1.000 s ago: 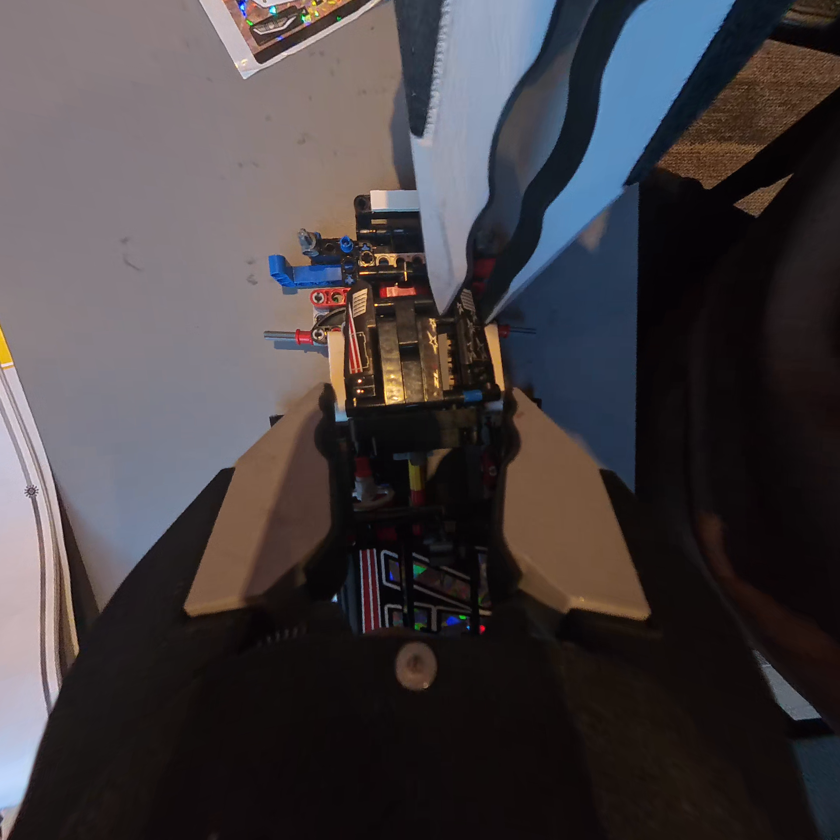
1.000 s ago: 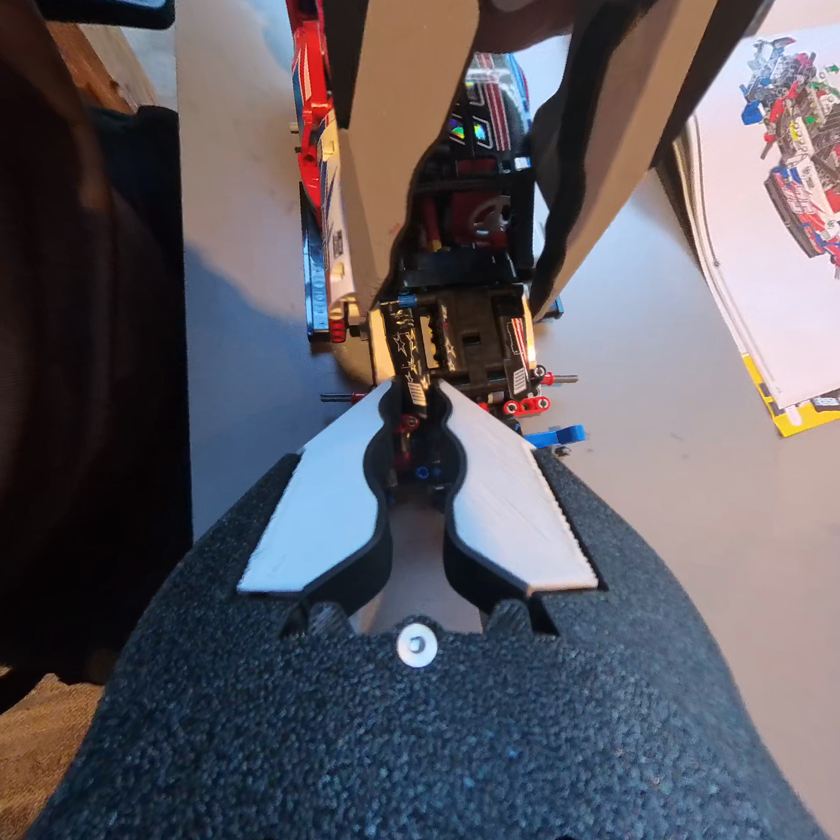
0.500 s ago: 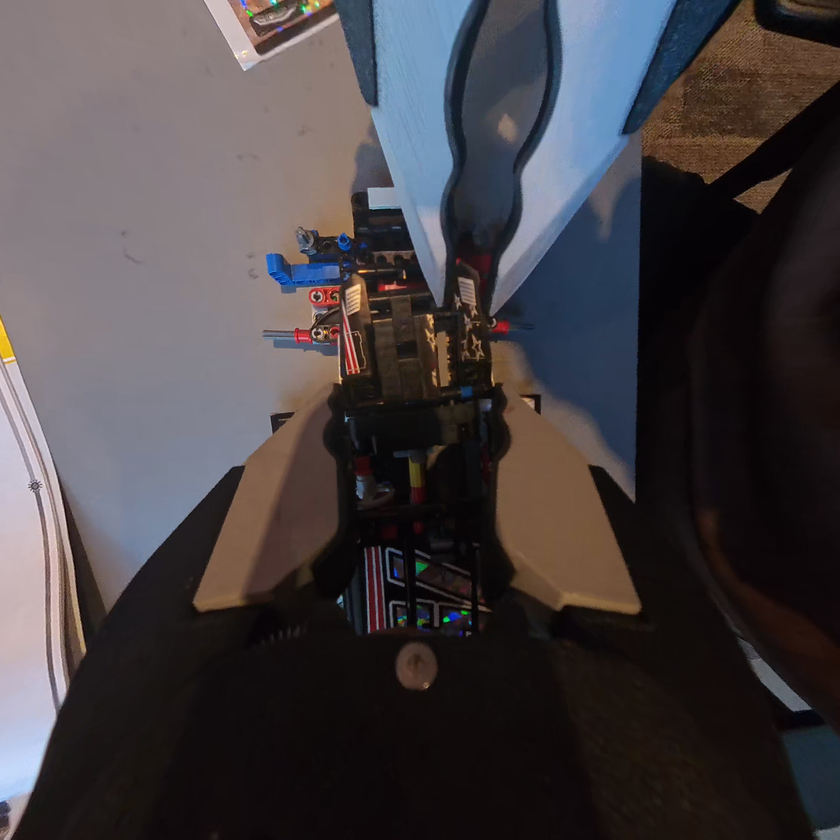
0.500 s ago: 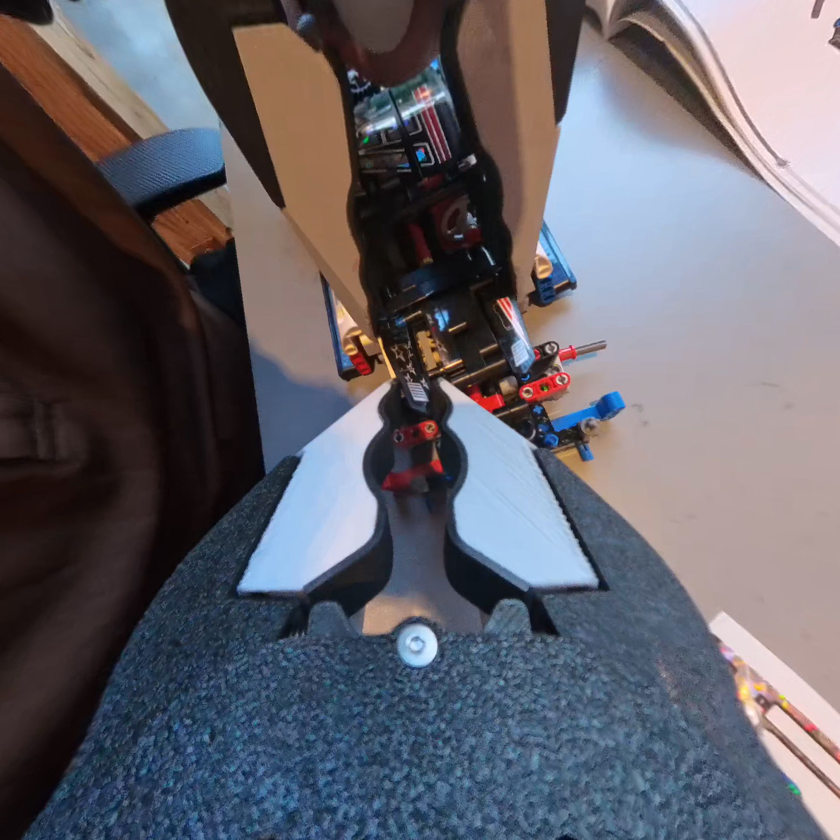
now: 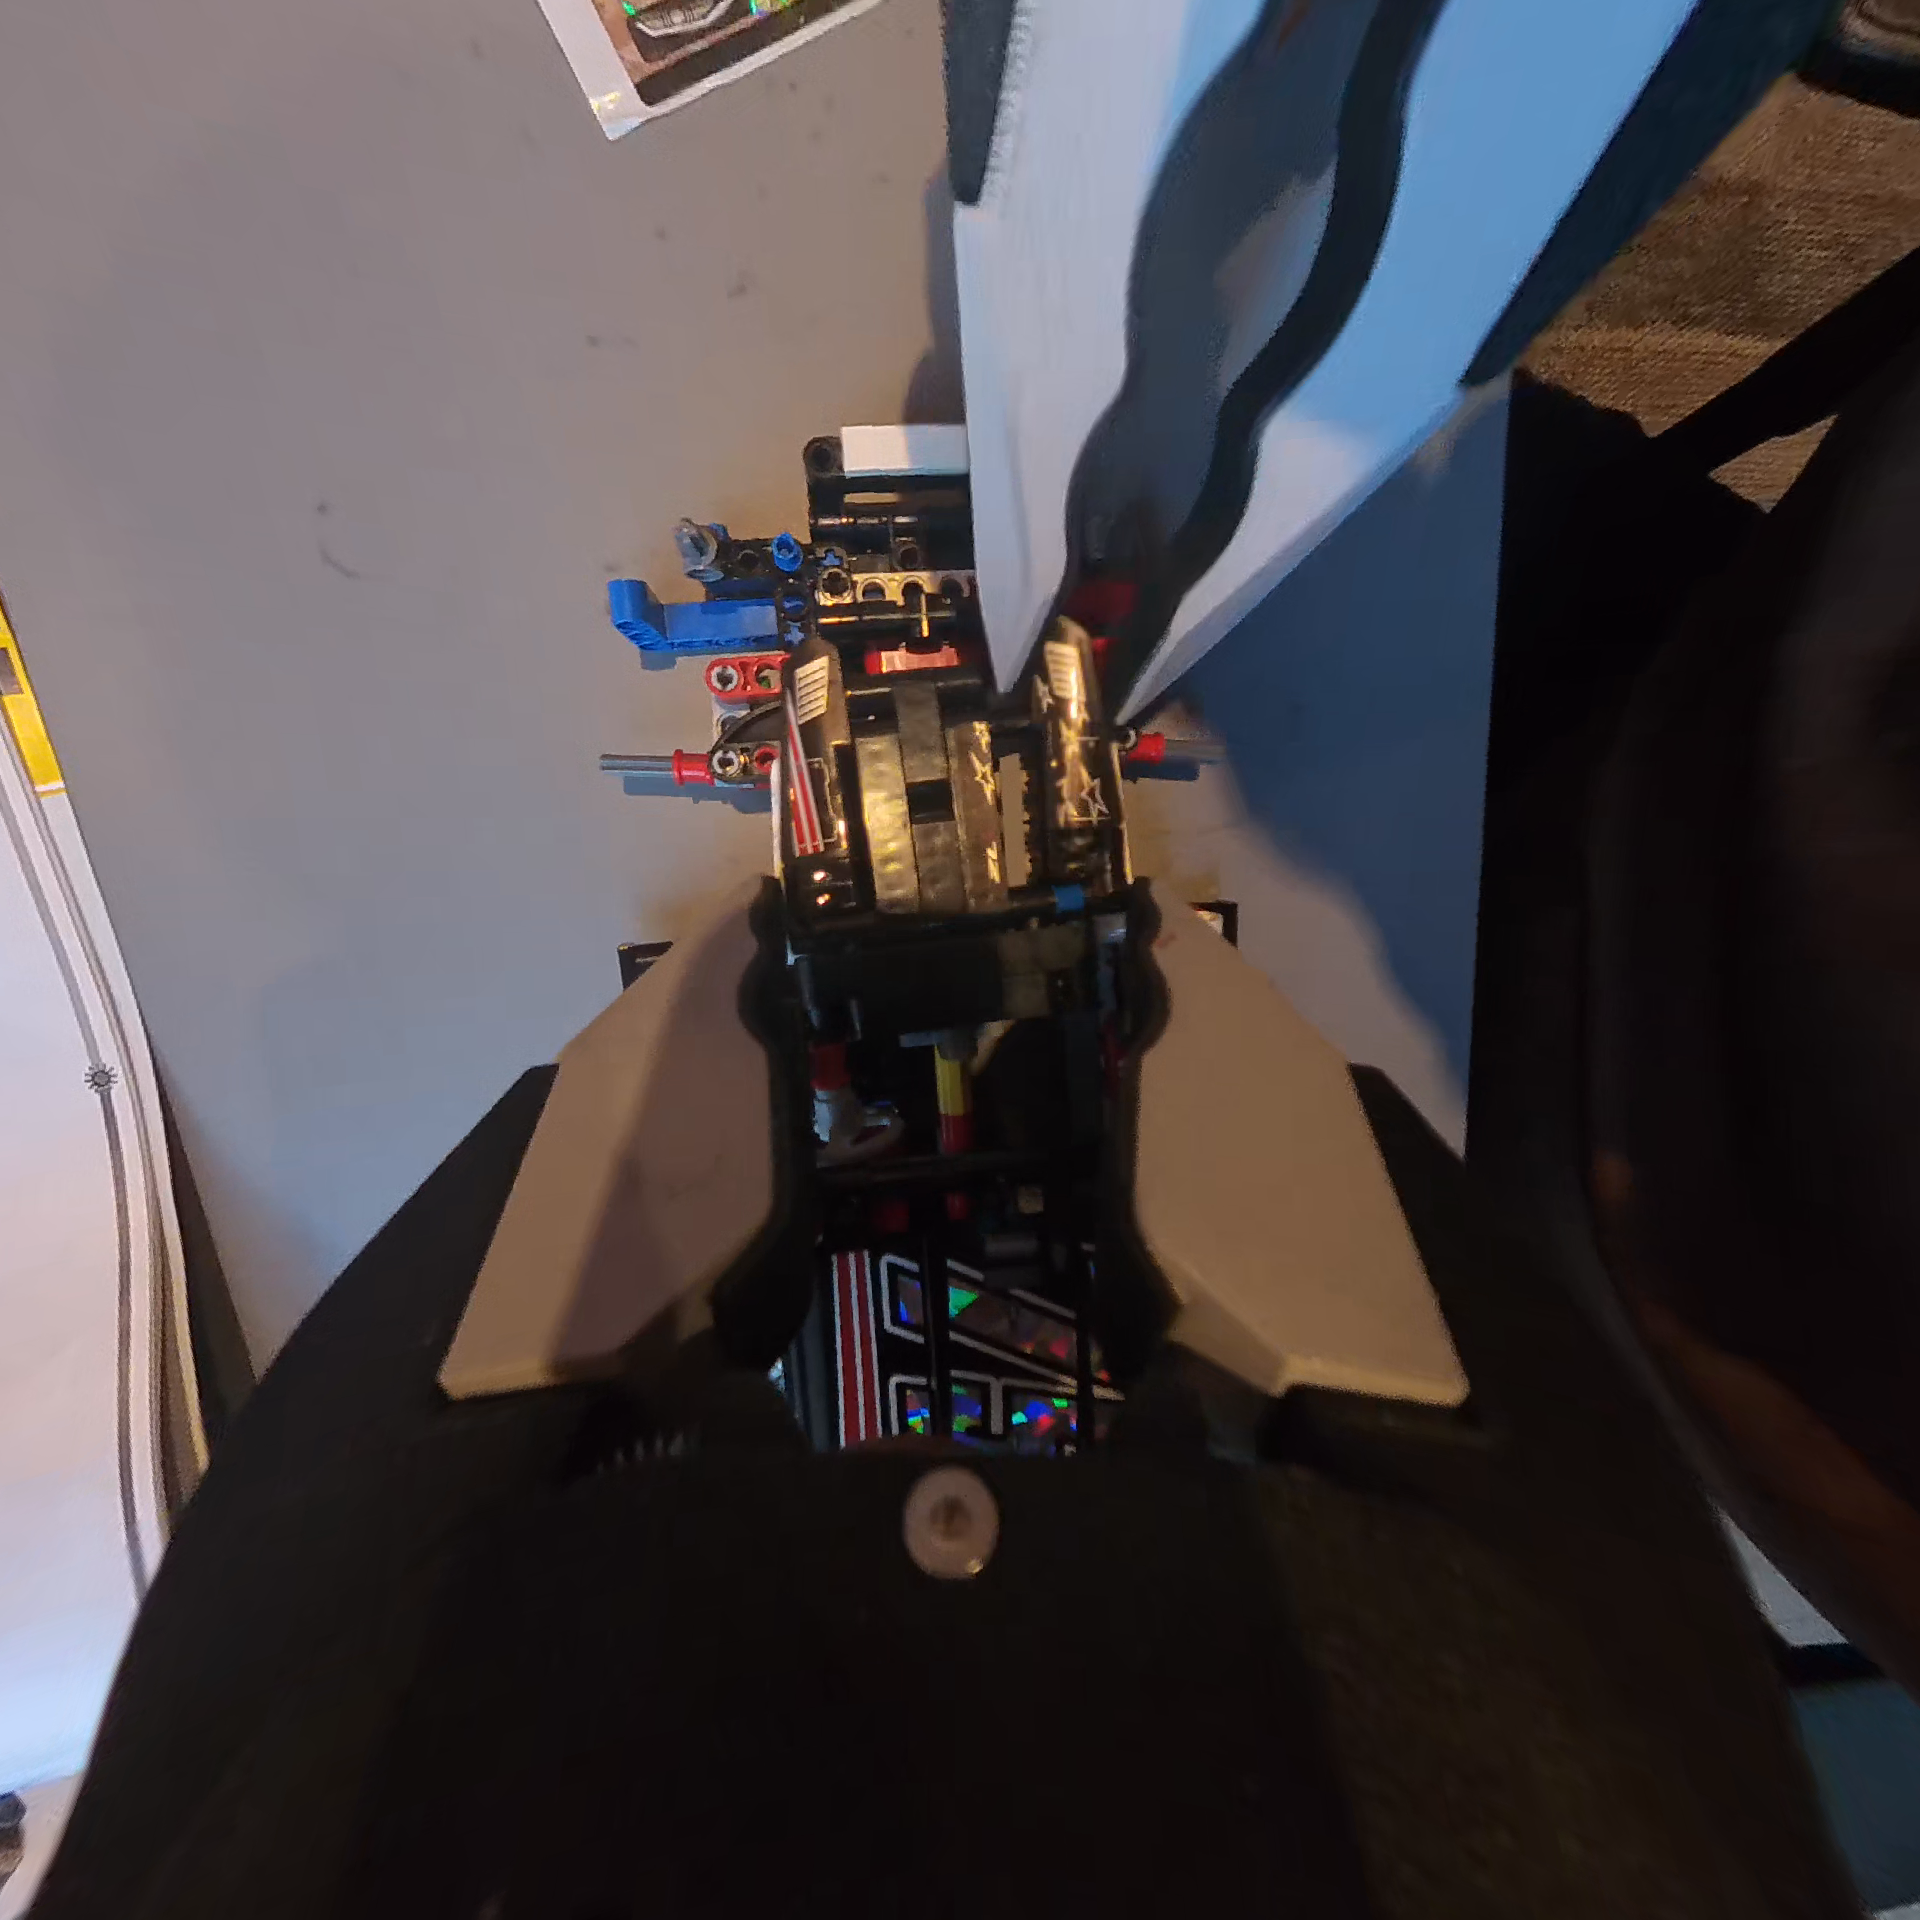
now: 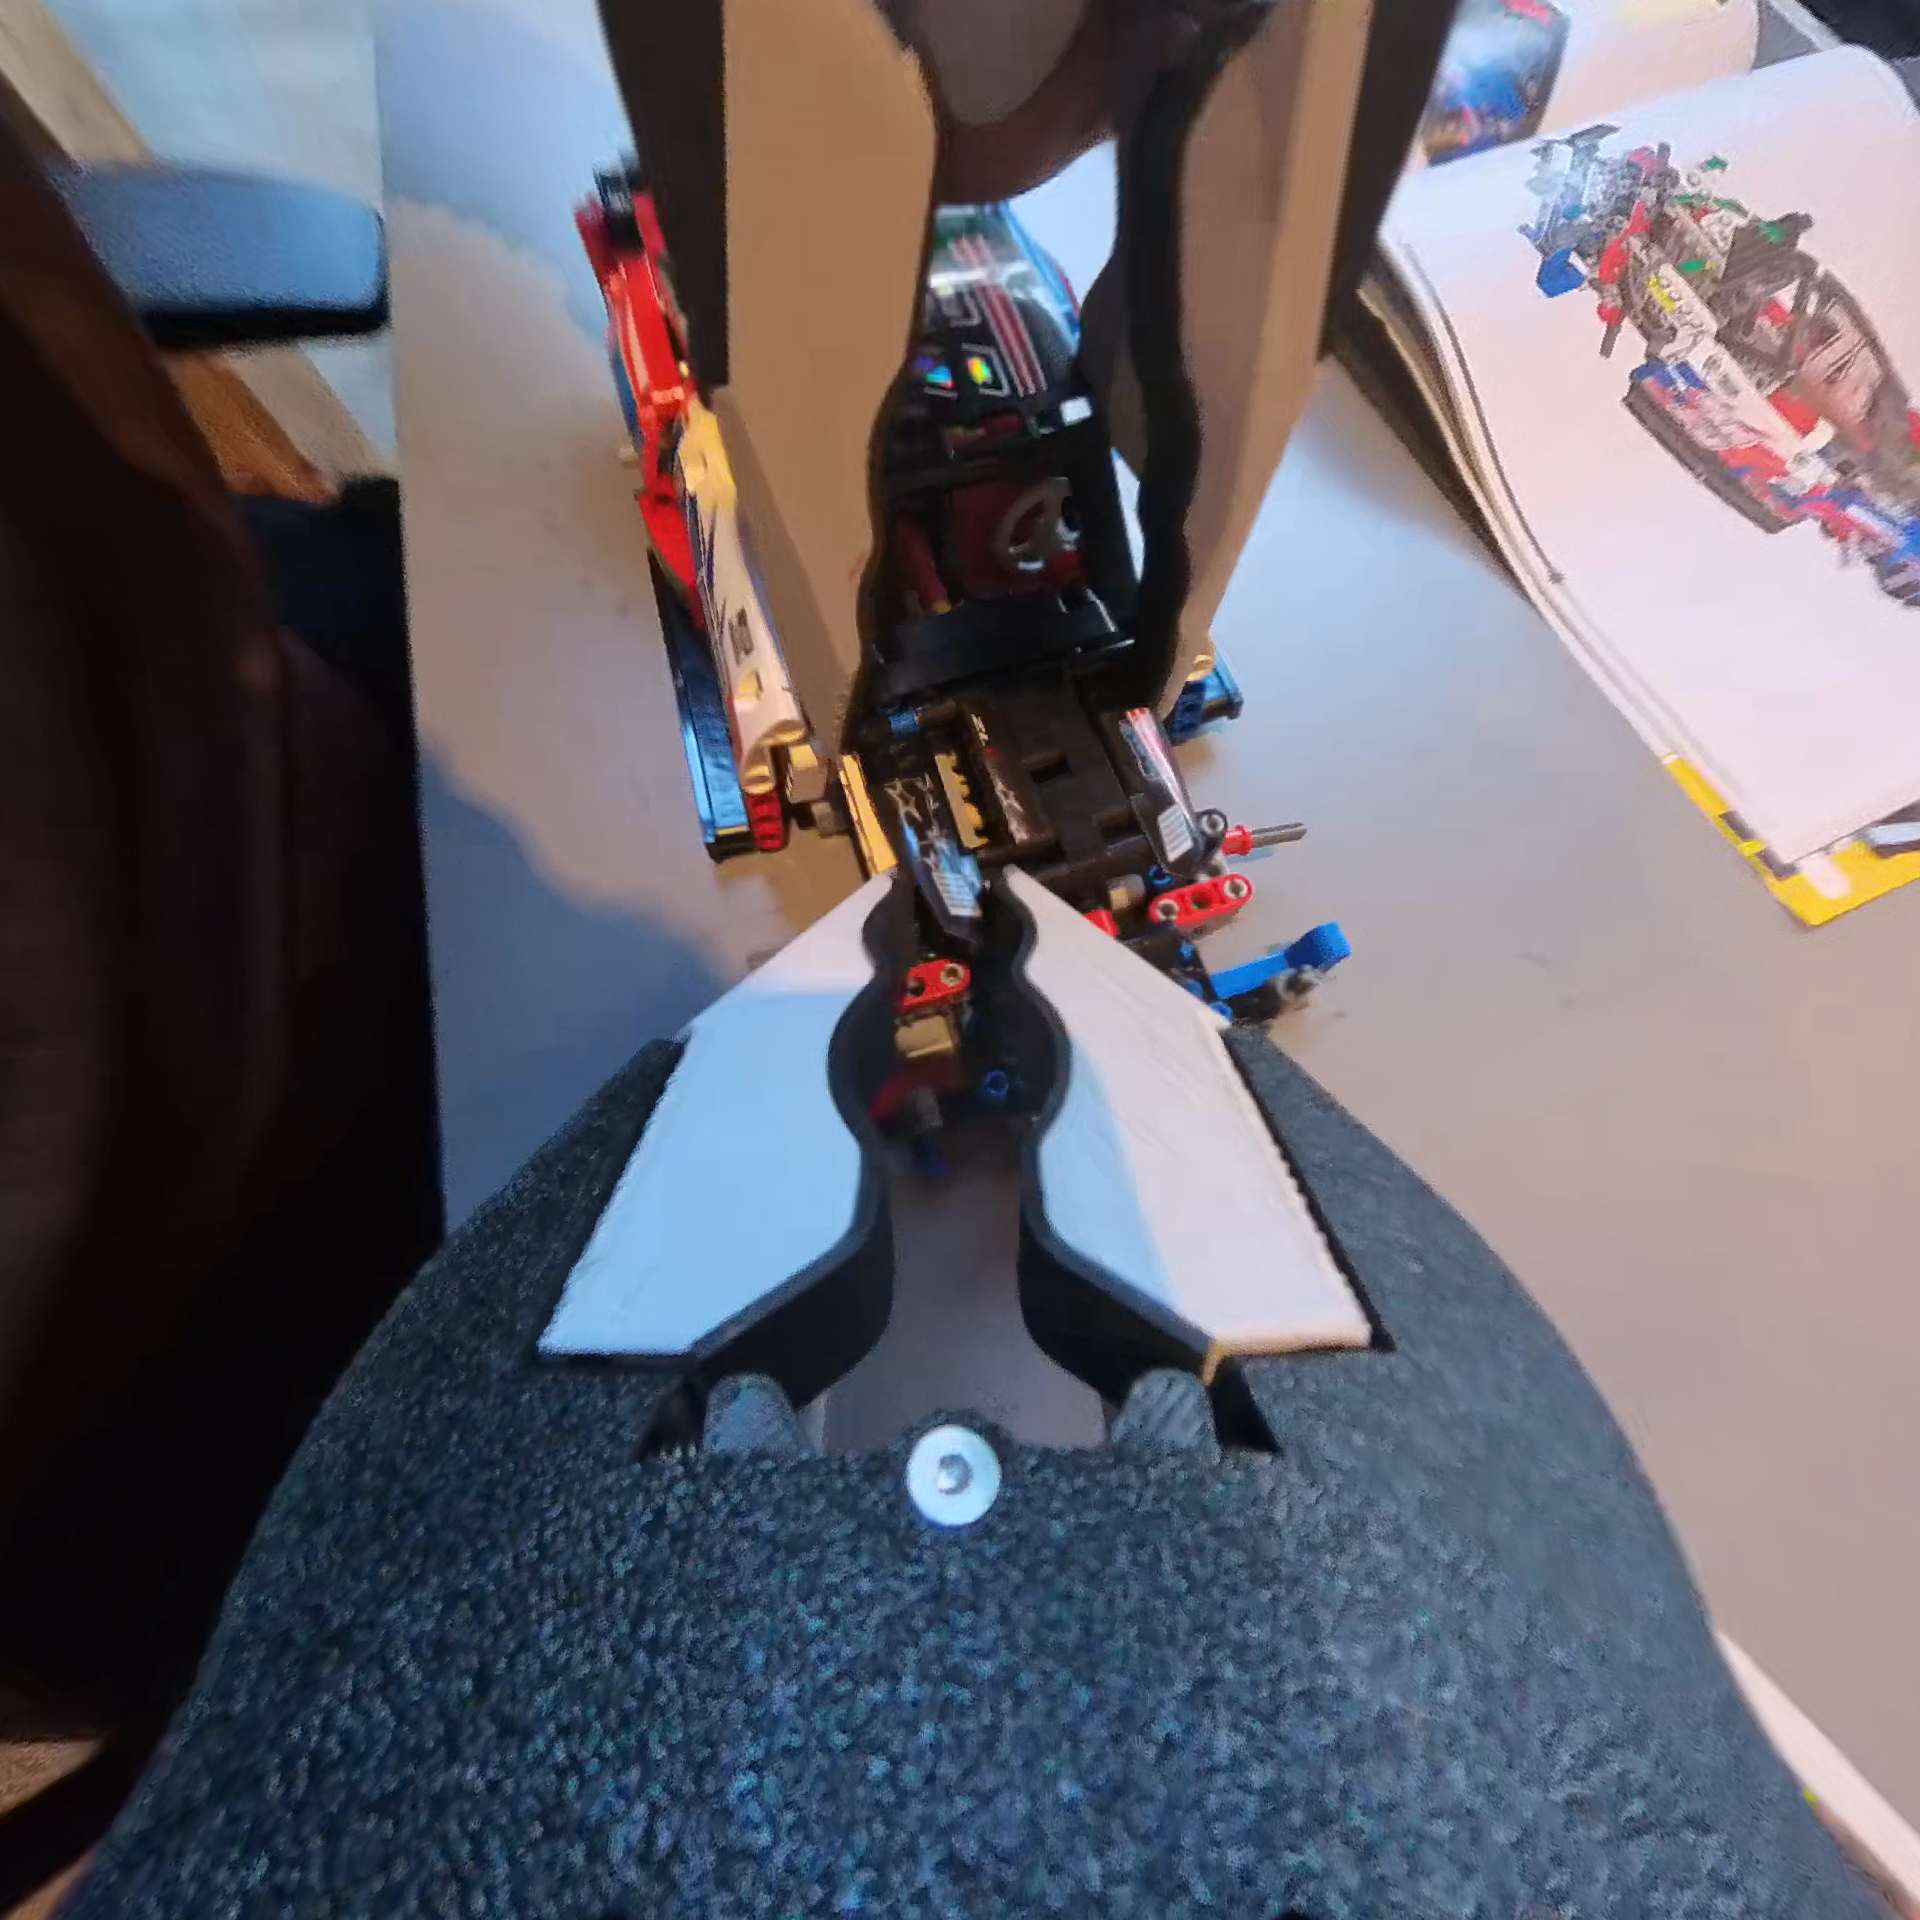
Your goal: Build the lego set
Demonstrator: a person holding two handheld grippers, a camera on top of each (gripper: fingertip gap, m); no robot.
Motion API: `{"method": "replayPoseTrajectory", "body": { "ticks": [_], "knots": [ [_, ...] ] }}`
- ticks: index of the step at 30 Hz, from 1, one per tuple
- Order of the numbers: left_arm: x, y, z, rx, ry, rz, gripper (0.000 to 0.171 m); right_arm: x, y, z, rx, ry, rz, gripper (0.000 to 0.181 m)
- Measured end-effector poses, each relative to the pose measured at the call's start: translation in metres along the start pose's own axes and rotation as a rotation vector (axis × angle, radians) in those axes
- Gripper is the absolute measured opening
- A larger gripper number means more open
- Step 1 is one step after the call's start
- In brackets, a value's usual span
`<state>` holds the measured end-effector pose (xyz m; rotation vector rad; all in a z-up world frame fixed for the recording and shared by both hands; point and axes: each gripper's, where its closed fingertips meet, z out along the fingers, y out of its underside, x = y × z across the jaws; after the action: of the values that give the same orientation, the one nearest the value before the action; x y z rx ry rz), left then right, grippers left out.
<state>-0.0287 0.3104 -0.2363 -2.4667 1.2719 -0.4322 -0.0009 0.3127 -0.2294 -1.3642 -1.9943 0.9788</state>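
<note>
Jaws, left gripper: spread wide and clamped on the sides of the lego car, one tan finger on each flank of its black middle section.
Jaws, right gripper: nearly pressed together, pinching a black starred panel at the car's near end; red and blue small parts sit in the gap behind the tips.
Car position: on the grey worktop, held between both grippers, which face each other from opposite ends.
Car detail, left view: holographic sticker panel nearest the camera, then a yellow and red axle and a grey steering wheel, then a black engine block with star decals.
Car detail, right view: red seat and grey steering wheel beyond the starred panel, between the left gripper's fingers.
Protruding parts: blue beam, red connector and a grey axle with red bush project from the car's side over the worktop.
Side panel: red, white and blue bodywork lies along the car's far flank in the right view.
Booklet: open instruction book on the worktop, near the car but apart from it.
Far edge: sticker sheet on the worktop beyond the car in the left view.
</note>
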Motion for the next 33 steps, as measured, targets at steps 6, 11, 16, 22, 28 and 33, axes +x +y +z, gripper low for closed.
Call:
{"method": "replayPoseTrajectory", "body": {
  "ticks": [6,11,16,22,28,33],
  "knots": [
    [0.0,-0.001,0.0,0.009,0.0,-0.002,0.065,0.006,-0.003,-0.006,0.068,0.067,-0.05,0.036],
    [0.0,-0.001,0.0,0.002,-0.005,0.007,0.065,0.012,-0.012,-0.002,0.094,0.059,-0.026,0.071],
    [0.0,-0.001,0.0,0.001,-0.004,0.009,0.065,0.026,-0.01,0.012,0.09,-0.056,0.024,0.092],
    [0.0,-0.001,0.0,0.003,-0.002,0.004,0.066,0.014,-0.011,0.02,0.097,-0.232,-0.024,0.066],
    [0.001,-0.001,0.0,0.001,-0.001,0.002,0.064,0.01,-0.013,0.025,0.109,-0.276,-0.059,0.064],
    [0.0,-0.001,0.001,-0.013,-0.006,0.001,0.064,0.011,-0.012,0.025,0.12,-0.286,-0.087,0.063]
  ]
}}
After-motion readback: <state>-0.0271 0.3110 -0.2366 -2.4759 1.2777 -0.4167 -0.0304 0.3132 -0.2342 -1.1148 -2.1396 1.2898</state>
